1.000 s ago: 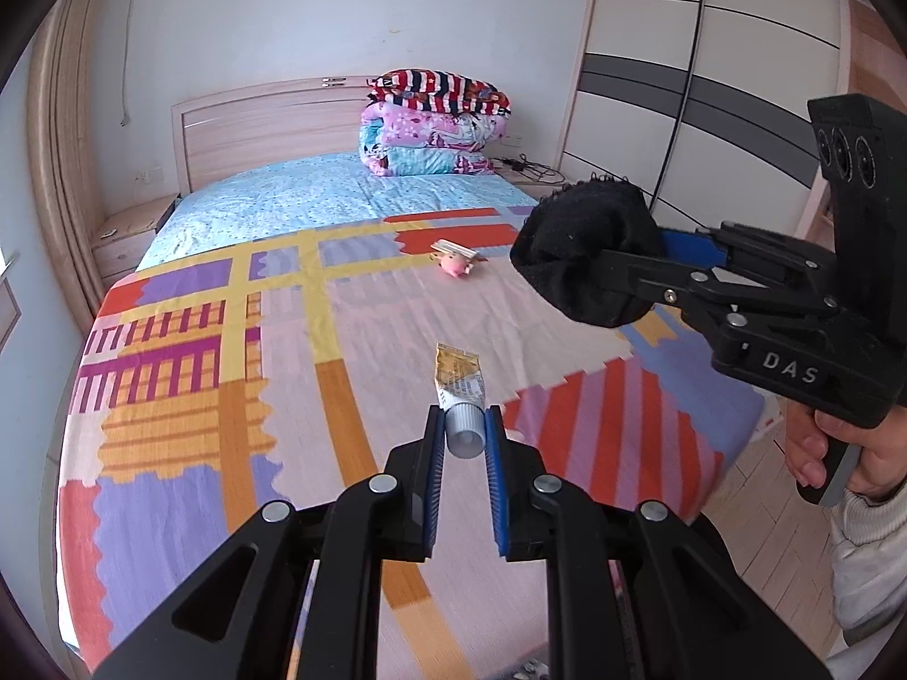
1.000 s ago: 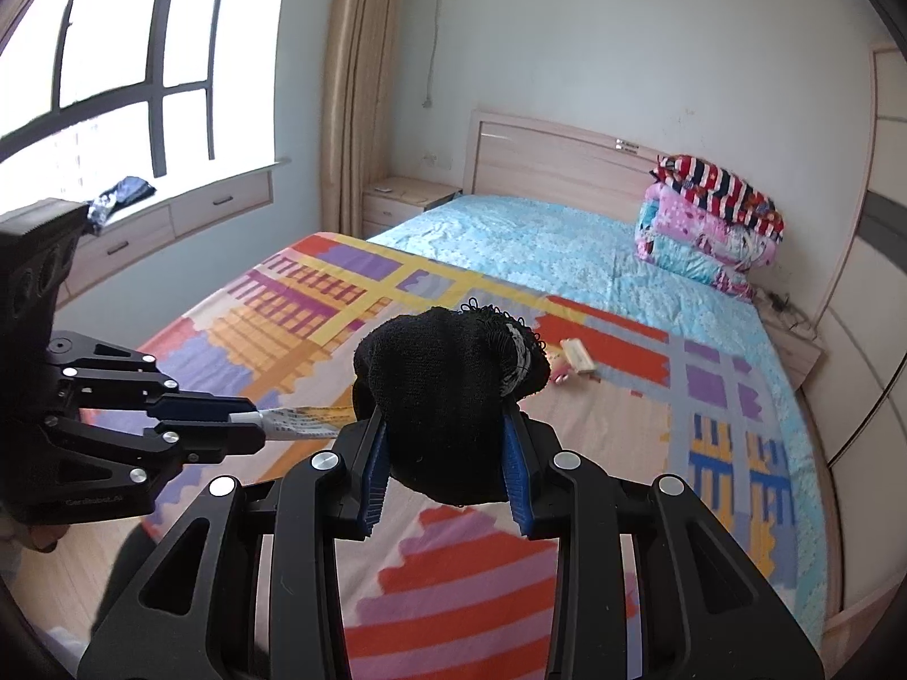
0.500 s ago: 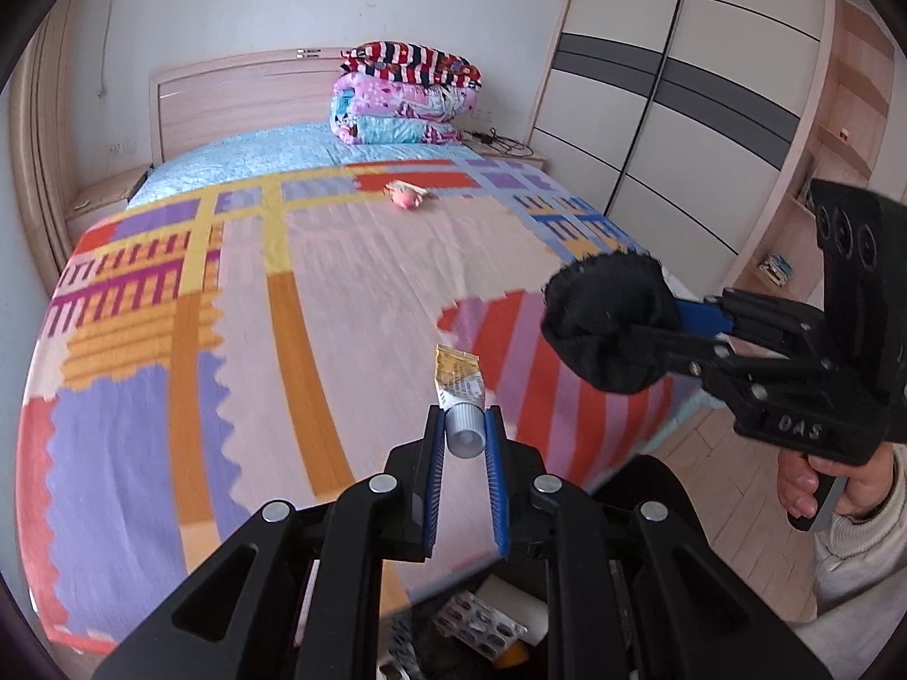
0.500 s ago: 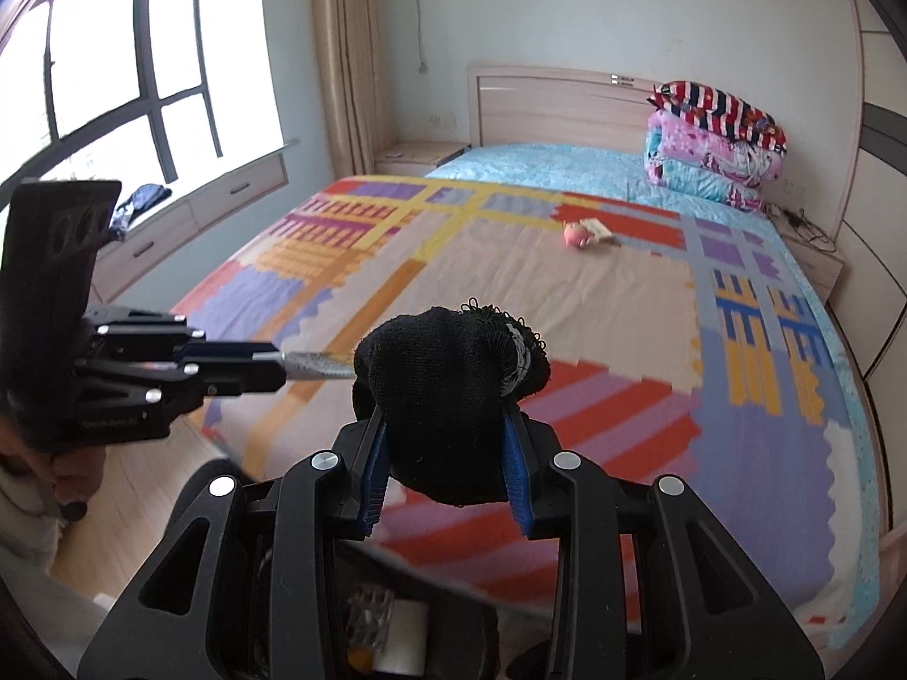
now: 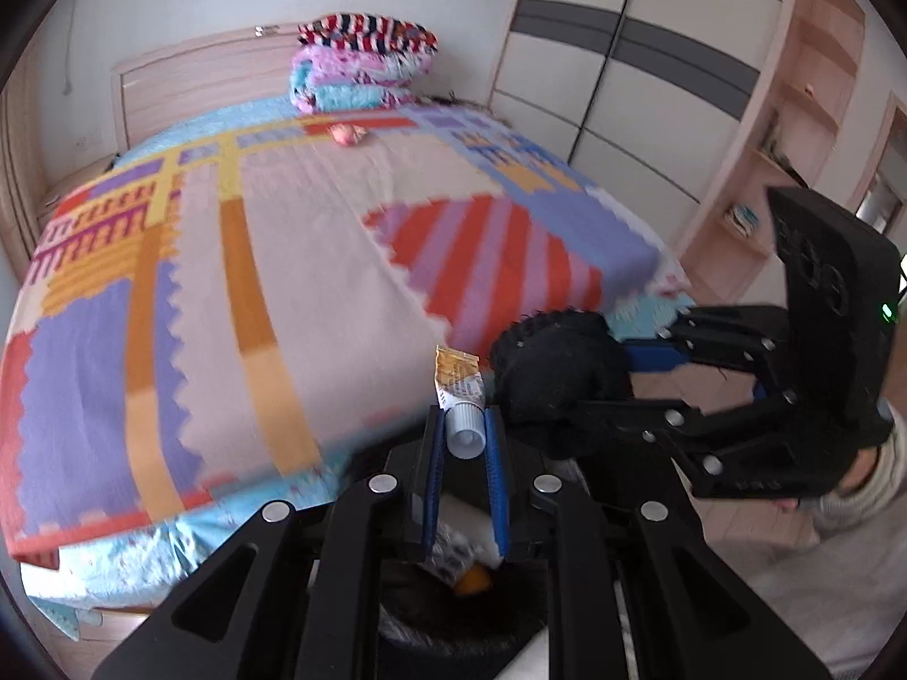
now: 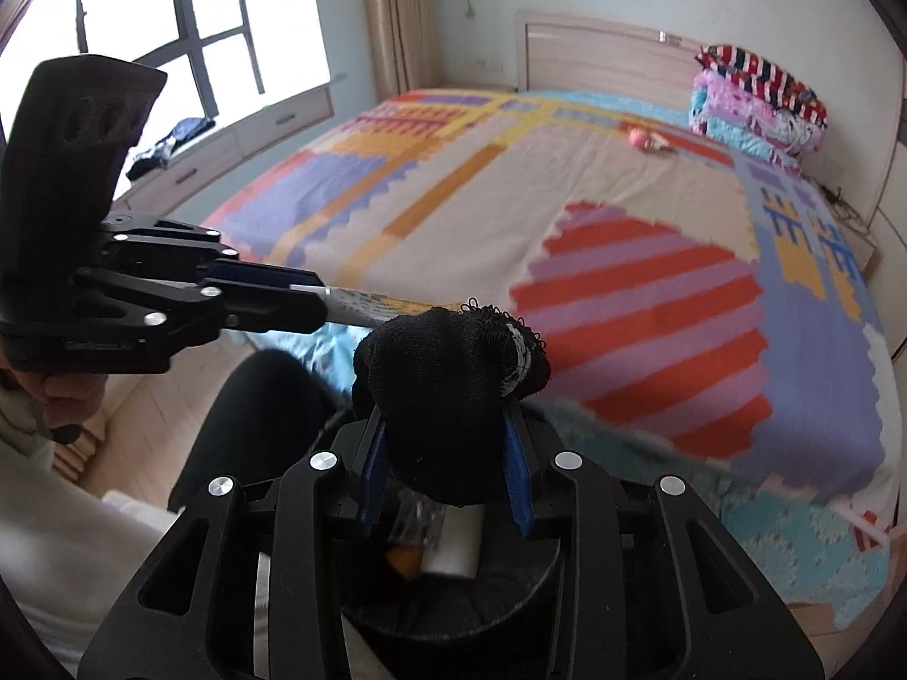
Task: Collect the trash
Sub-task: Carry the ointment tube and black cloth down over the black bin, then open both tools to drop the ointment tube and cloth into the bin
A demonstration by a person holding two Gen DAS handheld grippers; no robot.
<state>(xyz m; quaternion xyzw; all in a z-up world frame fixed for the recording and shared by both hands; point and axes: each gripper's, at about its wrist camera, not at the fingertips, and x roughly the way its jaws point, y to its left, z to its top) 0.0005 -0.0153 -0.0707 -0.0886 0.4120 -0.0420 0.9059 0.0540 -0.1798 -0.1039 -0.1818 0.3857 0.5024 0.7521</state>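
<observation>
Patterned bed (image 5: 295, 260), folded quilts (image 5: 363, 65), wardrobe (image 5: 623, 73).

A black sock (image 6: 448, 391) and a white tube (image 5: 460, 396) with a yellow-orange end are seen against a bedspread (image 5: 295, 260) patterned in purple, orange, red and beige blocks. Folded blankets (image 5: 363, 68), seemingly pink, blue and red-striped, are blurred.

A wide bed (image 5: 238, 260) fills the room, spread with a patchwork blanket (image 6: 623, 238) of purple, orange and red stripes over a blue sheet. Folded quilts (image 5: 363, 68) sit stacked at the pale wooden headboard (image 5: 187, 79). A sliding wardrobe (image 5: 635, 56) with grey bands lines one wall, open shelves (image 5: 793, 130) beside it. Daylight comes through a big window (image 6: 187, 22) with a beige curtain (image 6: 397, 17); the floor (image 6: 164, 396) is light wood.
</observation>
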